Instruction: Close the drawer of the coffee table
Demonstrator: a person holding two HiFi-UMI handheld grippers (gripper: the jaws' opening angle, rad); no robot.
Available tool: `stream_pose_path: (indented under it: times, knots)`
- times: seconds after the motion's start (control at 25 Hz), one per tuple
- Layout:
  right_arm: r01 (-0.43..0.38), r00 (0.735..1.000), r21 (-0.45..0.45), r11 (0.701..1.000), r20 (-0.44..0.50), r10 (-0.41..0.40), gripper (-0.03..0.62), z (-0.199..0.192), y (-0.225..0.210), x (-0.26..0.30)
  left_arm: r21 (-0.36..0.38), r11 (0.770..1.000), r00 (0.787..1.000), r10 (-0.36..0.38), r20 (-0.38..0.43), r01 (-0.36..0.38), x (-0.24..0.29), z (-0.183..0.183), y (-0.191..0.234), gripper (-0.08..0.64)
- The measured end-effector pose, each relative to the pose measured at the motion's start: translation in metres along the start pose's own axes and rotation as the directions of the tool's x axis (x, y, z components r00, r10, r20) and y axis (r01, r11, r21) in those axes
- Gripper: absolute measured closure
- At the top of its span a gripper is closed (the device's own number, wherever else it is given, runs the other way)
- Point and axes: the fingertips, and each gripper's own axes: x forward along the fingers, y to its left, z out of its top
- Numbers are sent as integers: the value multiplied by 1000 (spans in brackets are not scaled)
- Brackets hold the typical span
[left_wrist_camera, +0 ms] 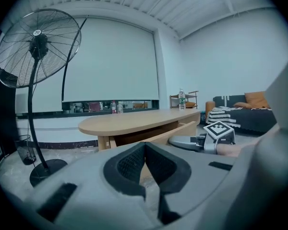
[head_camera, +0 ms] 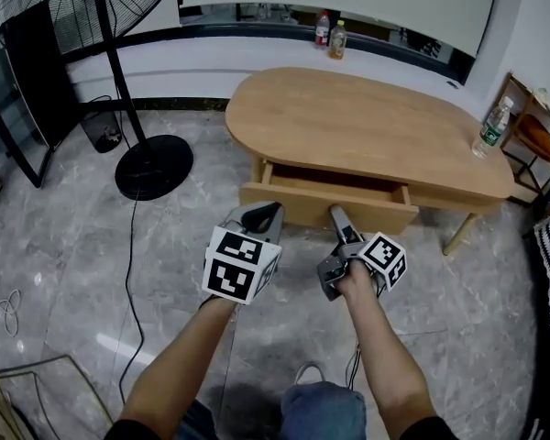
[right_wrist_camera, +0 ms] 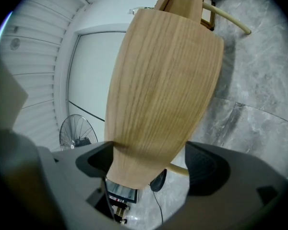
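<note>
The oval wooden coffee table (head_camera: 367, 122) stands ahead on the marble floor, with its drawer (head_camera: 325, 207) pulled out toward me. My right gripper (head_camera: 337, 214) is turned on its side with its tip at the drawer front, right of the middle. In the right gripper view its jaws stand apart, and the wooden drawer front (right_wrist_camera: 158, 90) fills the space just beyond the gripper (right_wrist_camera: 151, 164). My left gripper (head_camera: 261, 216) hovers just short of the drawer's left part, shut on nothing (left_wrist_camera: 145, 152). The left gripper view shows the table (left_wrist_camera: 134, 121) and the right gripper (left_wrist_camera: 182, 142).
A pedestal fan (head_camera: 119, 62) with a round black base (head_camera: 154, 165) stands left of the table, and its cable (head_camera: 133, 273) trails over the floor. Two bottles (head_camera: 330, 35) stand on the far ledge. A water bottle (head_camera: 491, 128) is at the table's right end, near a rack (head_camera: 532, 136).
</note>
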Motion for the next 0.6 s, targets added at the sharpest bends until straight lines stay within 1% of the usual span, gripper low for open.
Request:
stream_pose_path:
  times: [0.6]
  knots:
    - [-19, 1000, -7, 1000, -15, 19, 138, 32, -8, 56, -18, 999, 999, 38, -14, -38, 49, 1, 21, 552]
